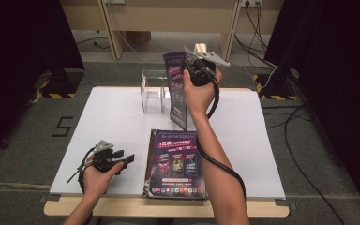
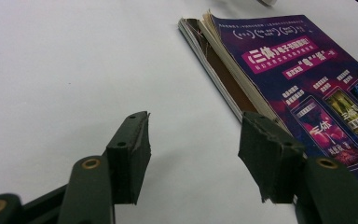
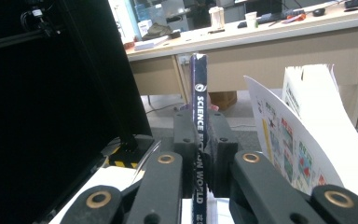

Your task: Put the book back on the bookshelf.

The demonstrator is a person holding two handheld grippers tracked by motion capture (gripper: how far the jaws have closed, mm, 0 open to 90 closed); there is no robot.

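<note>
My right gripper [image 1: 191, 65] is raised over the far side of the white table [image 1: 112, 122], shut on a purple magazine [image 1: 176, 89] that hangs upright. In the right gripper view the jaws of the gripper [image 3: 200, 144] pinch the dark spine [image 3: 199, 102], which reads "SCIENCE ... WORLD", and white pages [image 3: 303, 135] fan out to its right. A stack of similar magazines [image 1: 176, 164] lies flat at the table's front edge. My left gripper [image 1: 125, 158] rests open on the table just left of that stack; between its jaws [image 2: 193, 144] there is bare table, and the stack [image 2: 298, 84] lies ahead to the right.
A clear acrylic box [image 1: 152, 91] stands on the far part of the table, just left of the hanging magazine. Black curtains flank both sides. Cables run across the floor at the right, and a wooden desk stands beyond the table.
</note>
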